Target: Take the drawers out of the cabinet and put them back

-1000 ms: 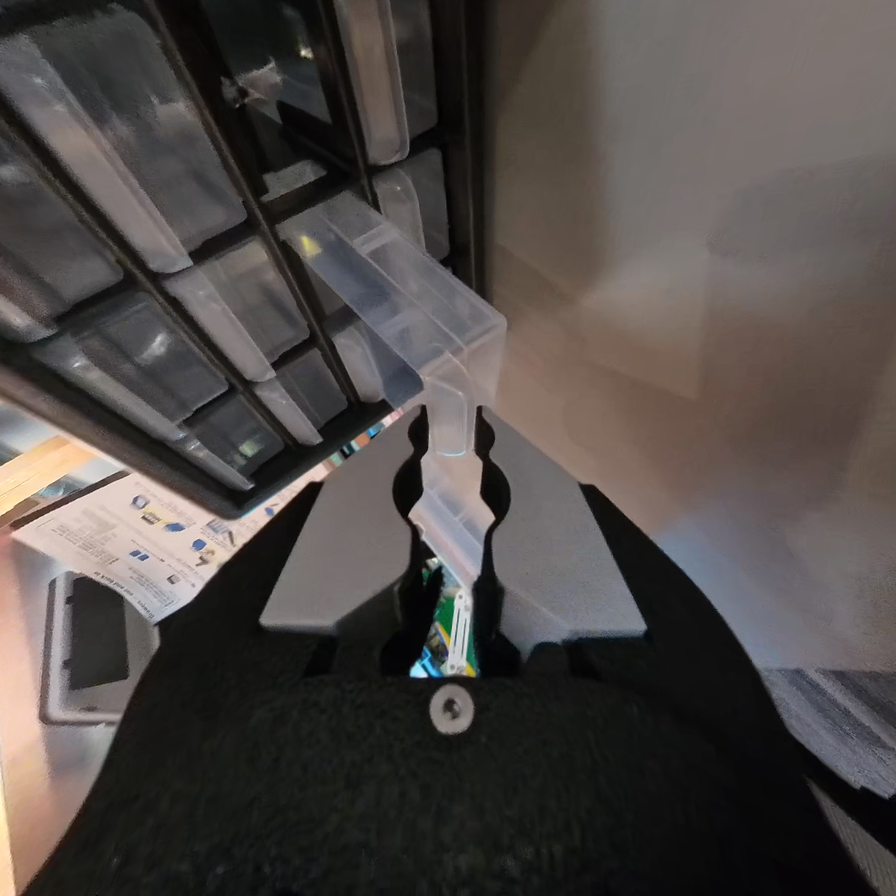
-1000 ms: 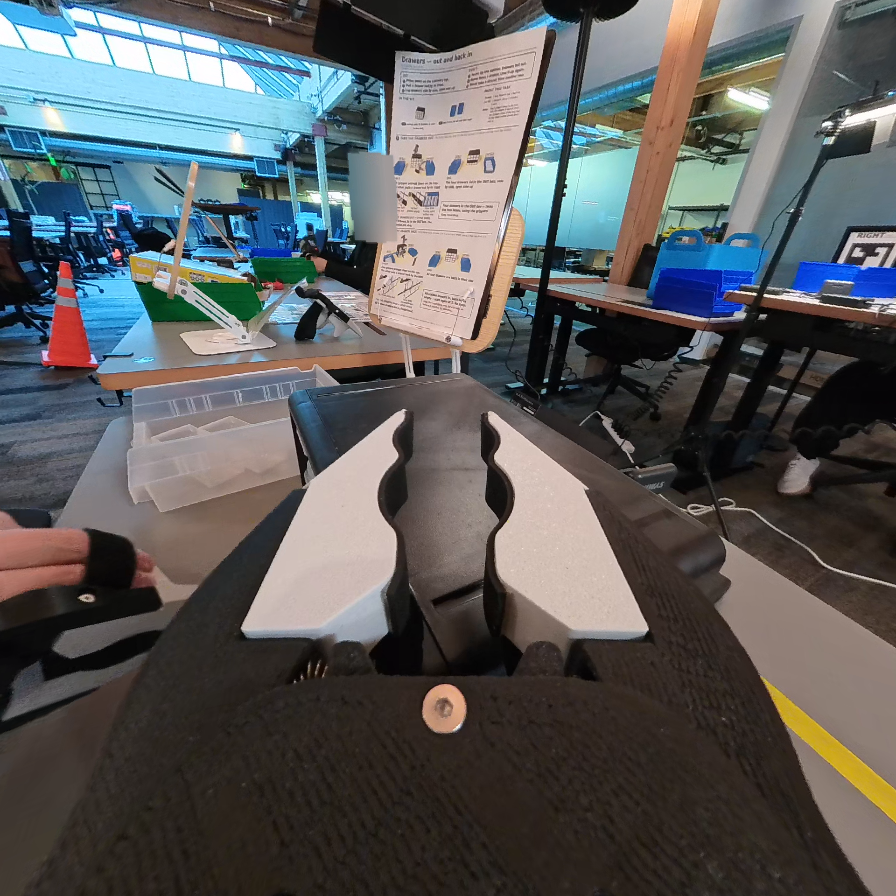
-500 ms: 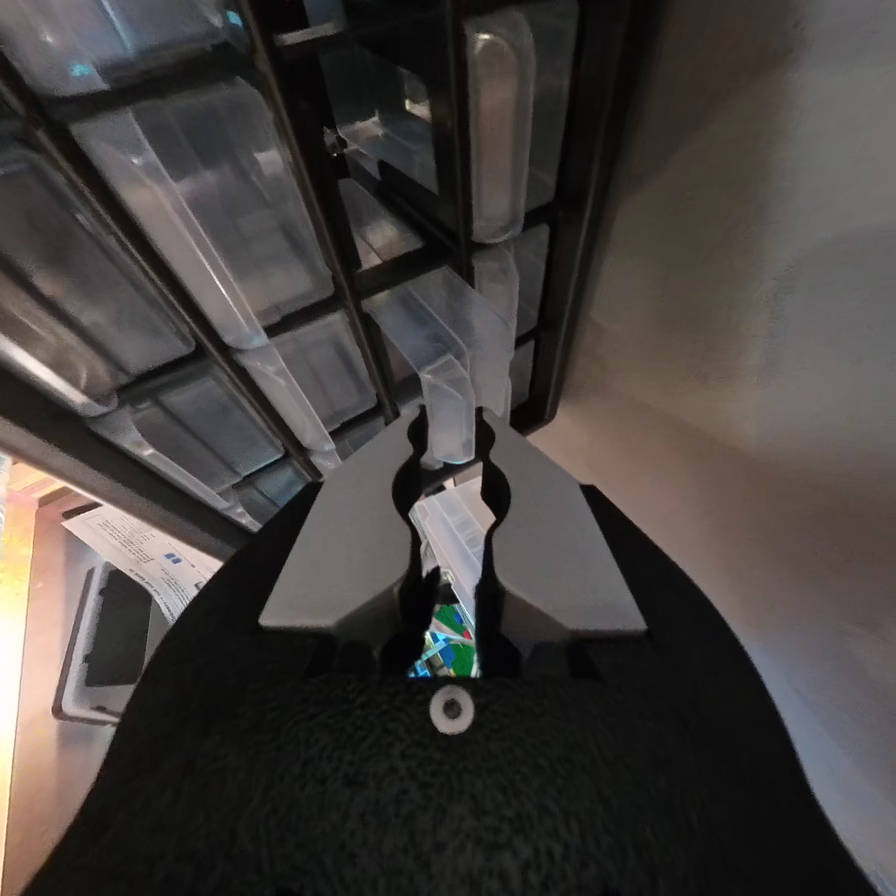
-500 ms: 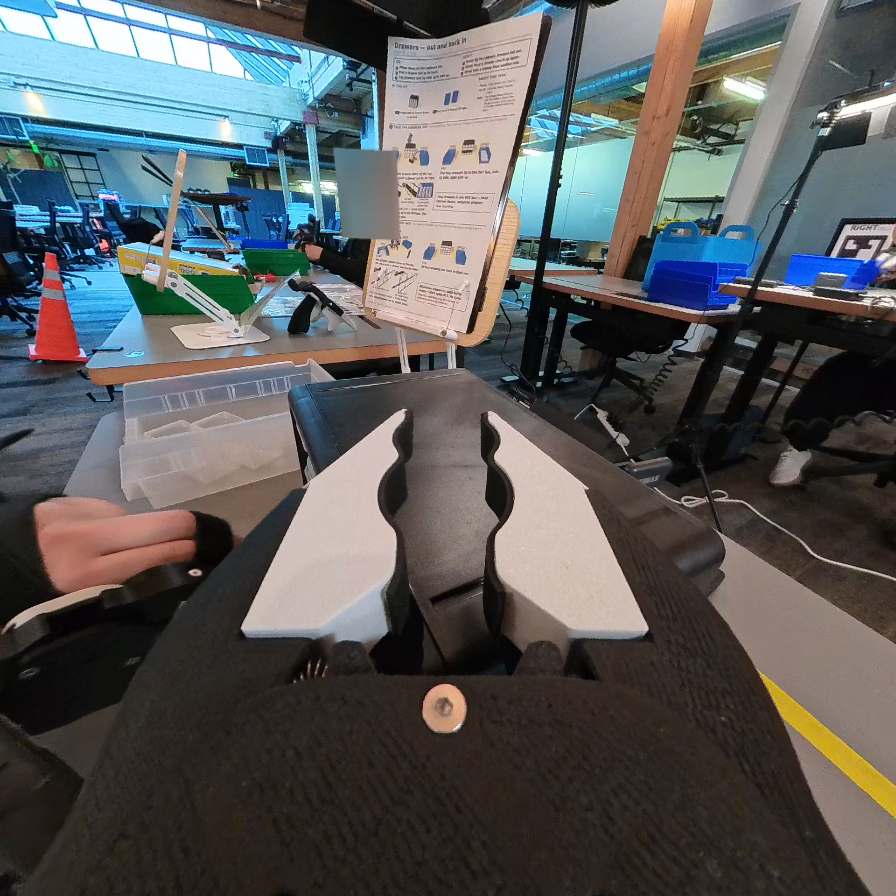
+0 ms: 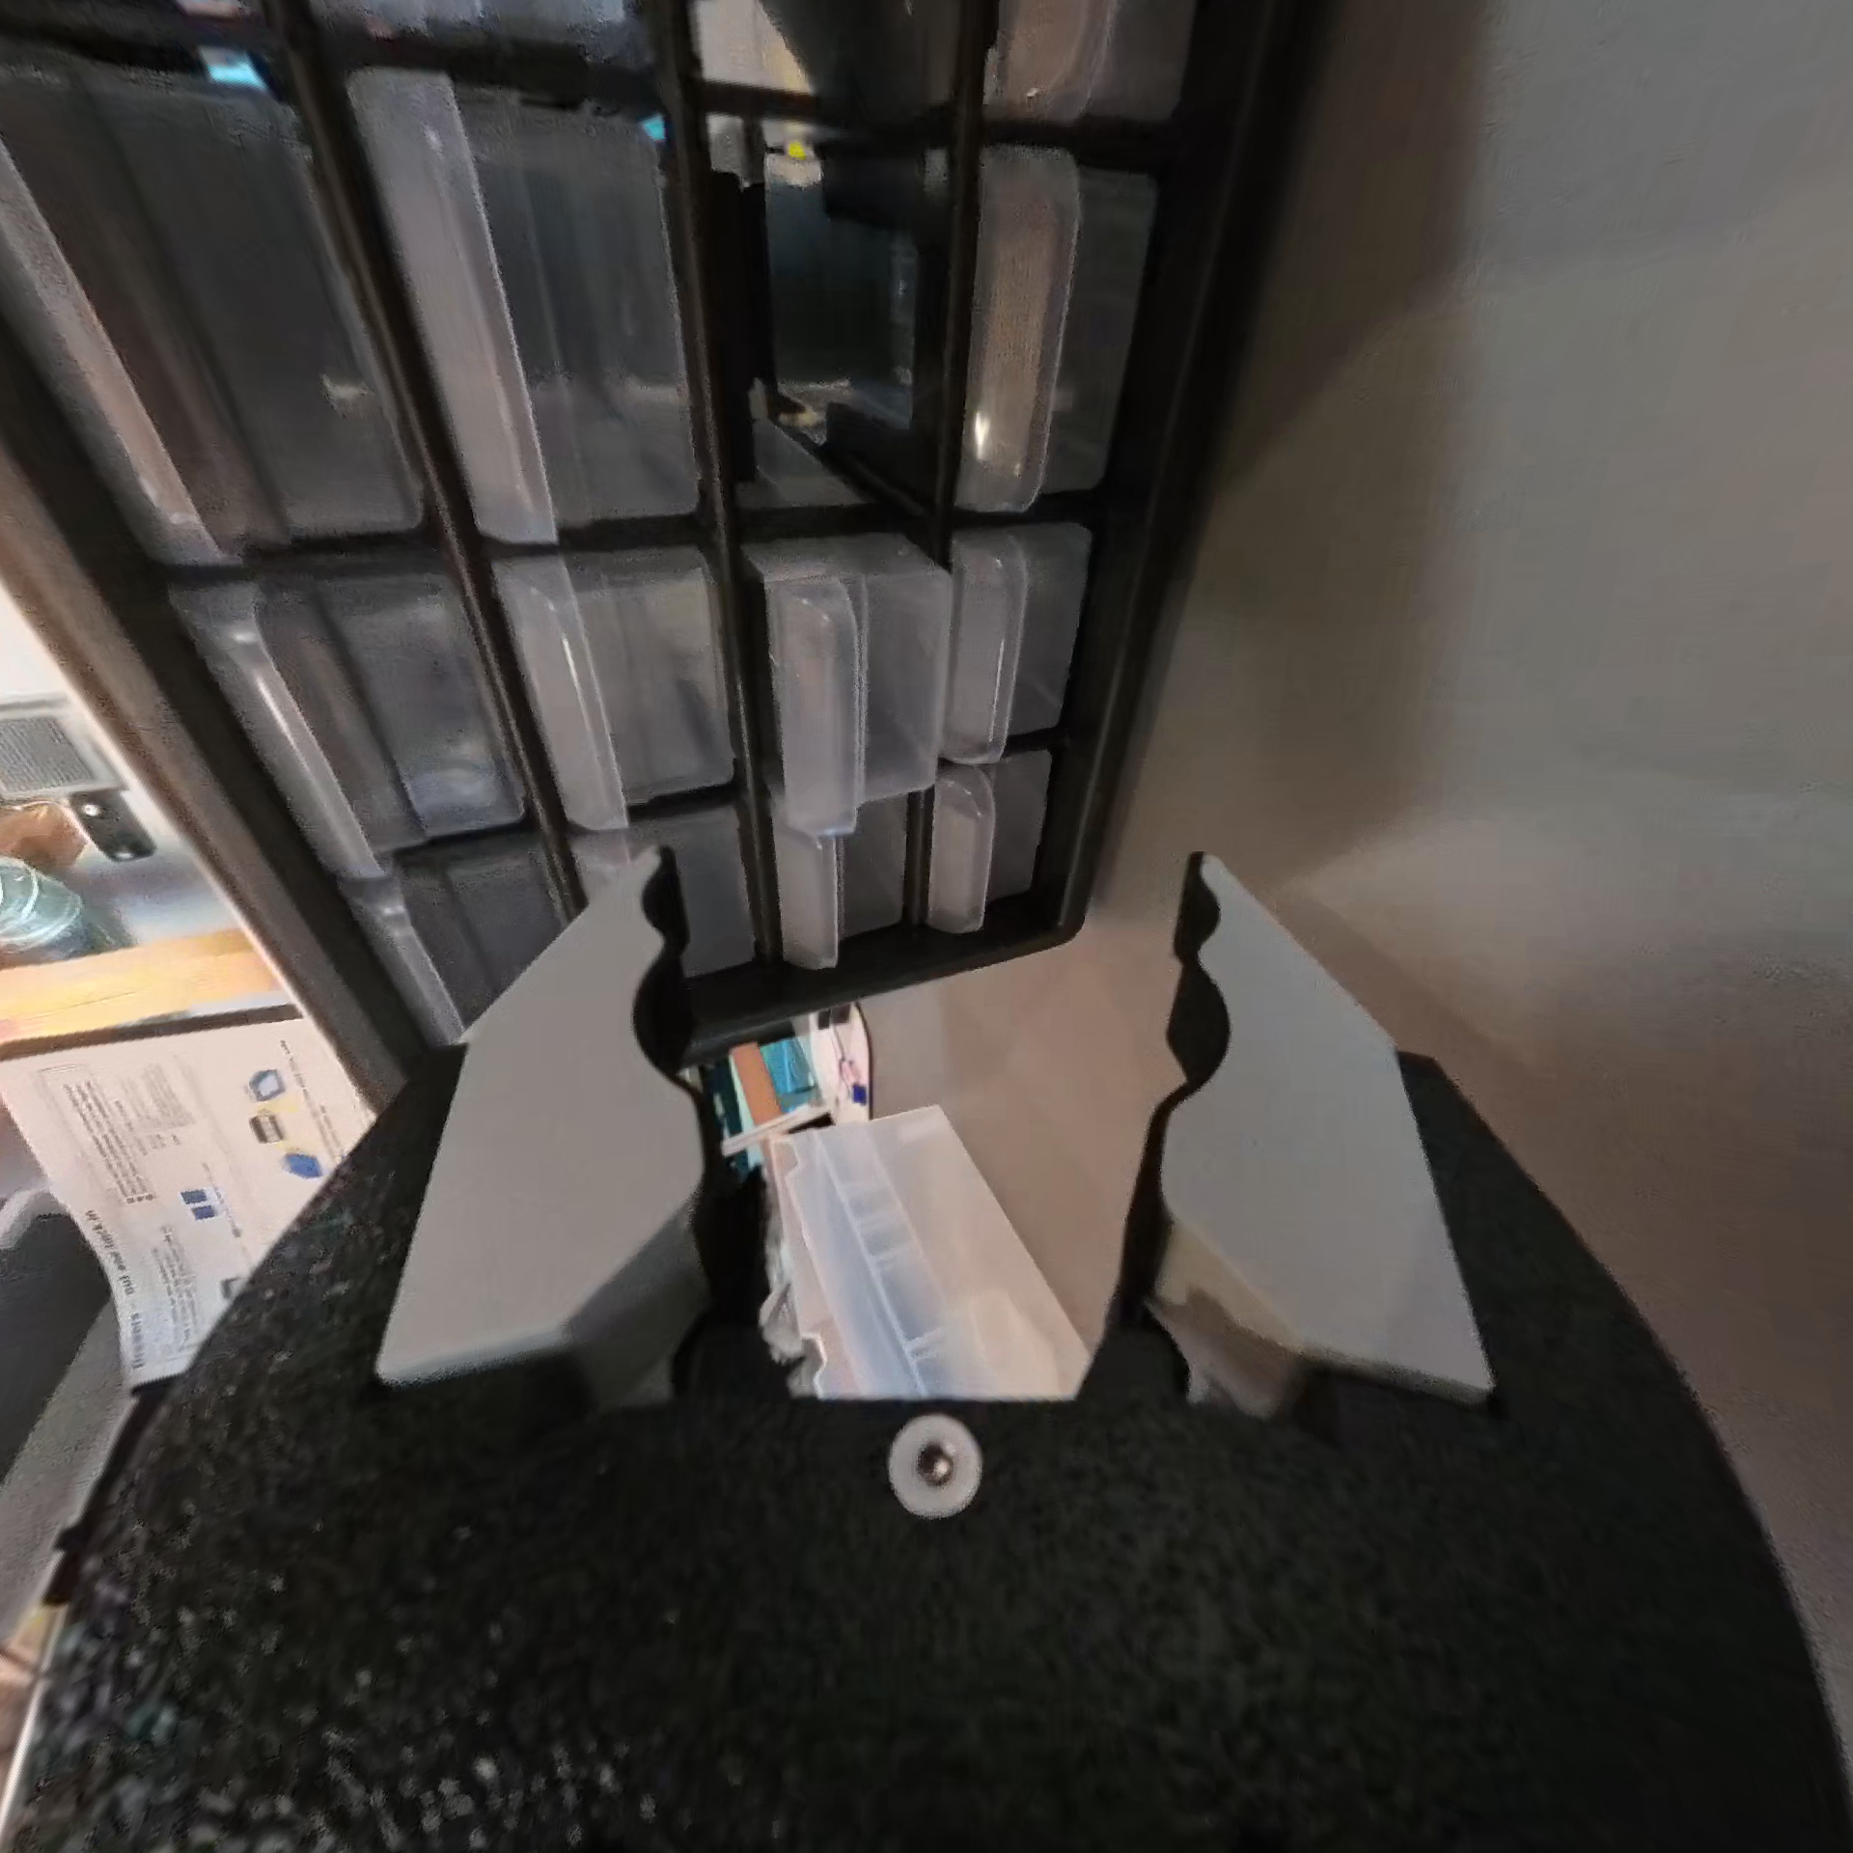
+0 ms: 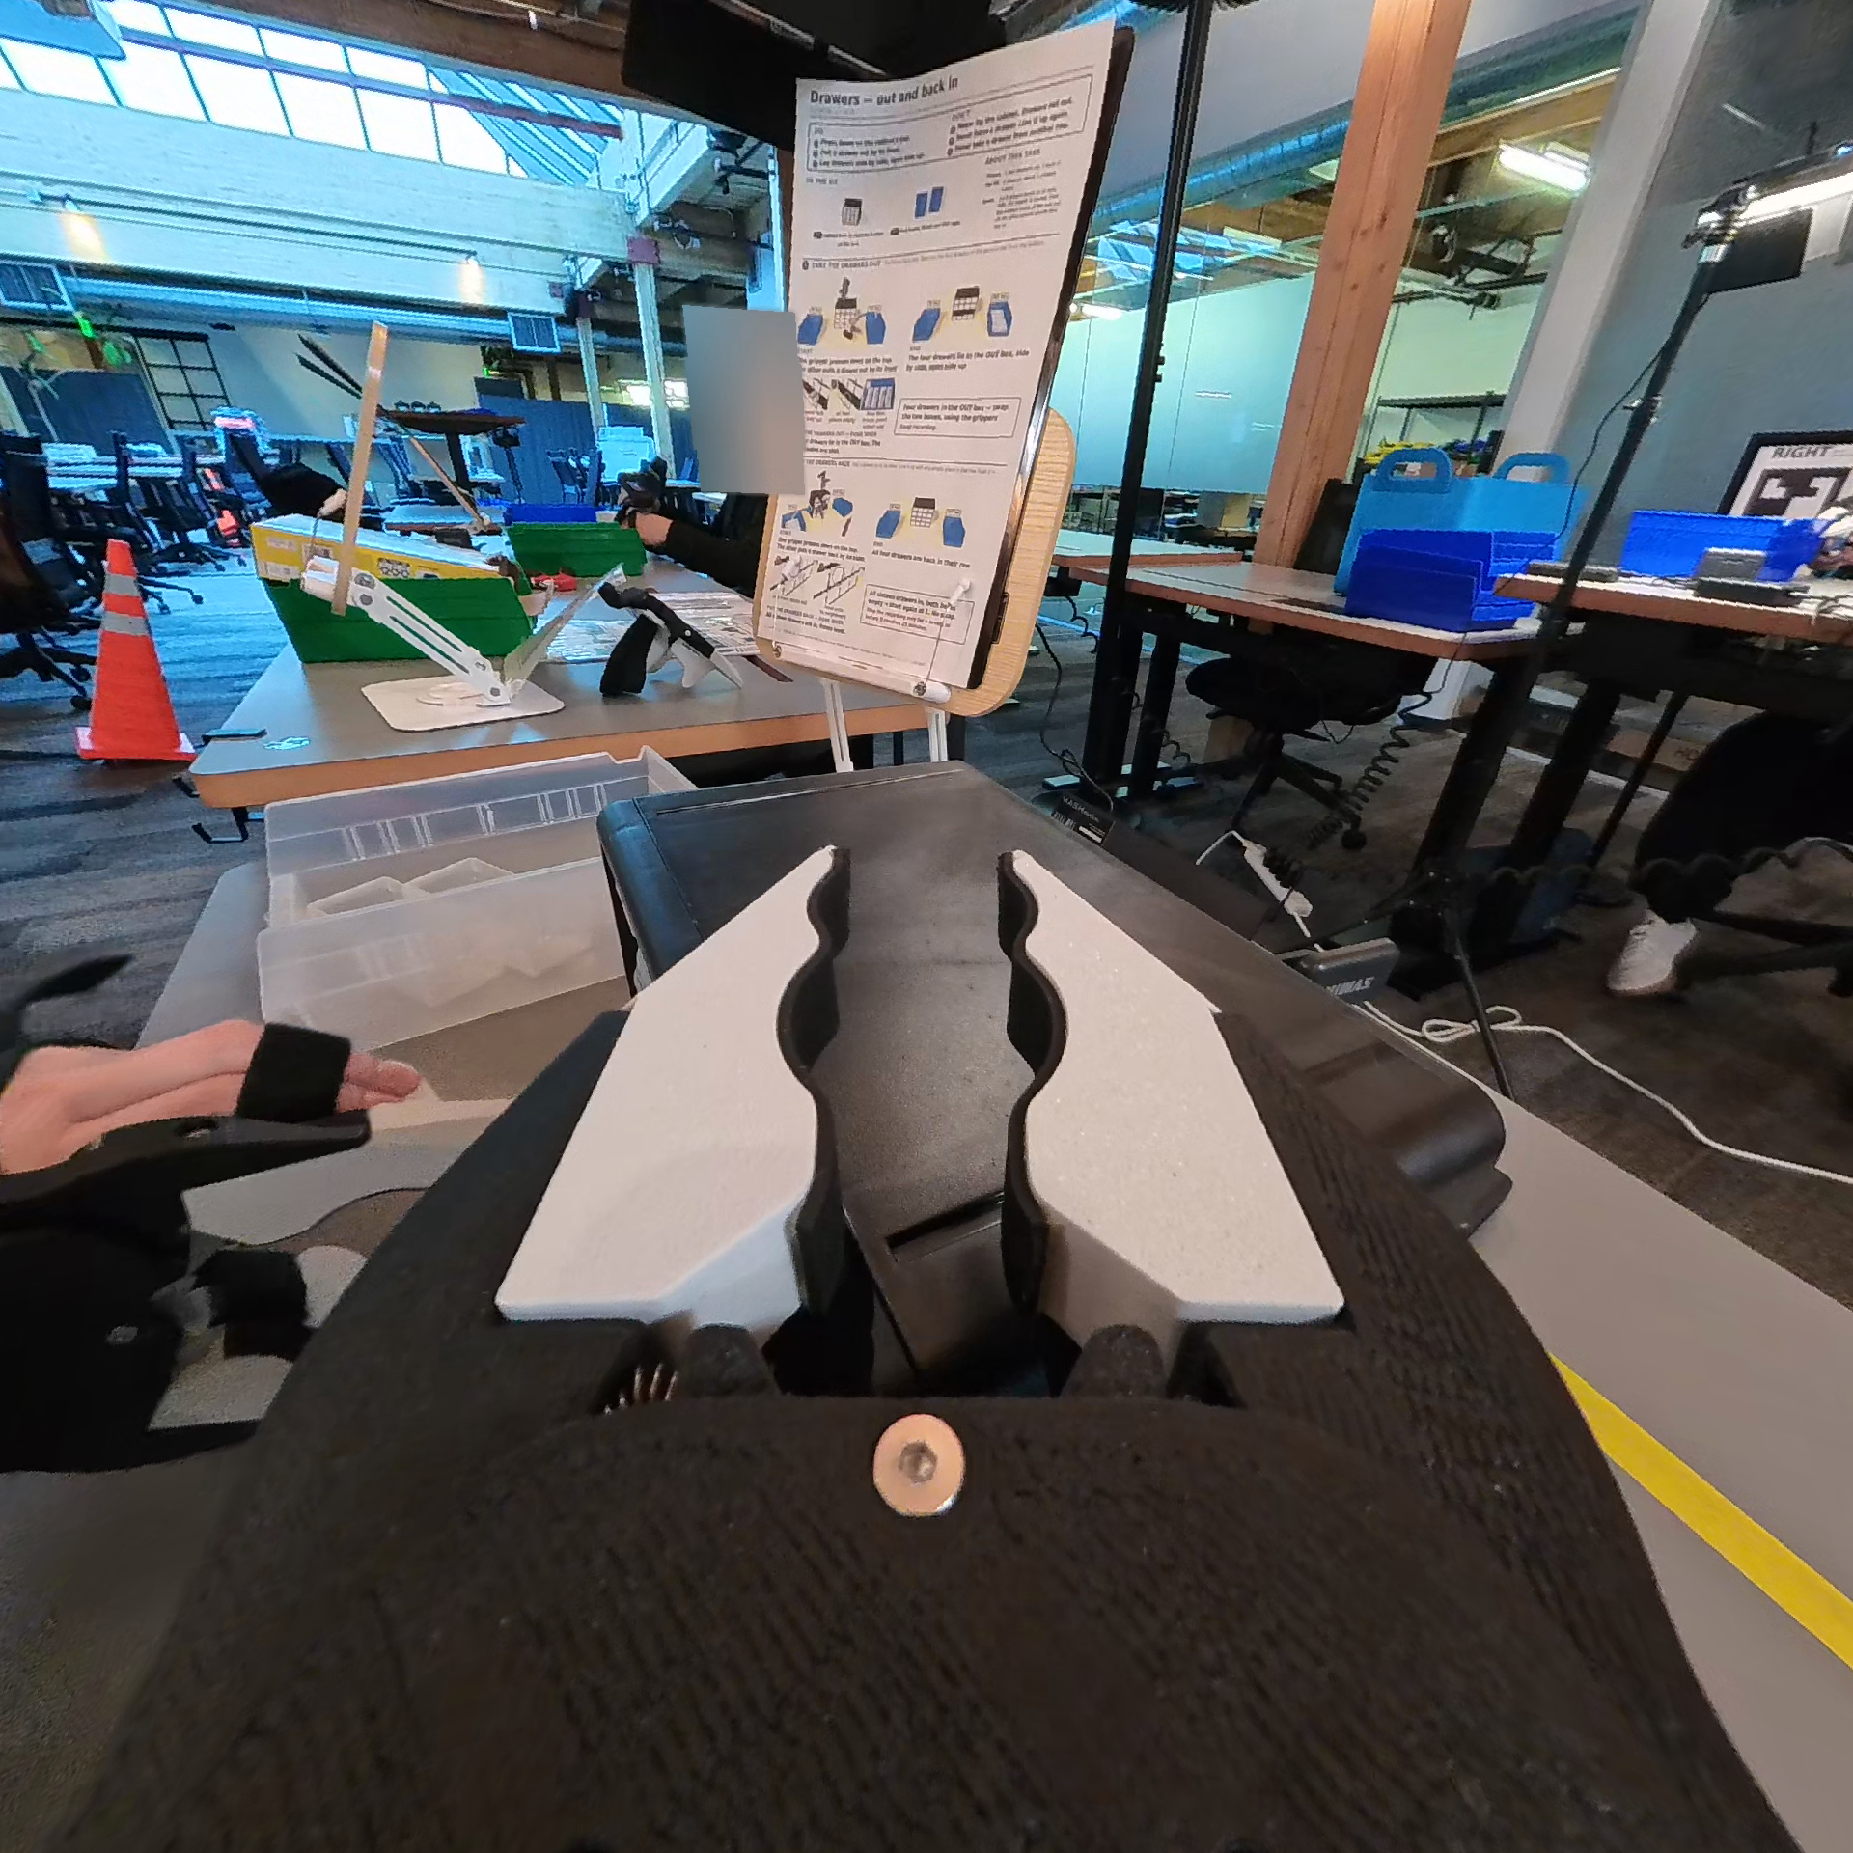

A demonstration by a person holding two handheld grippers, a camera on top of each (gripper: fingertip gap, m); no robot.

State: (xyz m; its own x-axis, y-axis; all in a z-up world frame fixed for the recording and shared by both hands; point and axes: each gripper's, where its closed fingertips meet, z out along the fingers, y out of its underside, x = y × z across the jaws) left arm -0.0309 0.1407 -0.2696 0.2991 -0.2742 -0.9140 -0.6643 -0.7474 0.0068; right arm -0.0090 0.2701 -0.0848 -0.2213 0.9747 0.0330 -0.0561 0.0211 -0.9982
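In the left wrist view the black cabinet (image 5: 1133, 702) fills the upper left, seen tilted, with several clear drawers in its slots. One clear drawer (image 5: 852, 692) in the lower rows sticks out slightly more than its neighbours. One slot (image 5: 842, 331) higher up is empty. My left gripper (image 5: 928, 872) is wide open and empty, a short way back from the drawer fronts. My right gripper (image 6: 922, 857) lies over the cabinet's flat top (image 6: 1153, 902). Its fingers are apart with nothing between them.
A clear bin (image 6: 431, 902) with loose clear drawers stands left of the cabinet; it also shows under my left gripper (image 5: 902, 1263). An instruction sheet on a stand (image 6: 933, 351) rises behind the cabinet. The hand holding the left gripper (image 6: 201, 1133) is at the left. A yellow line (image 6: 1705, 1524) marks the table.
My left gripper, shut on a clear drawer's handle, pushed the drawer into the cabinet, then opened wide, let go and drew back. My right gripper stayed on the cabinet top.
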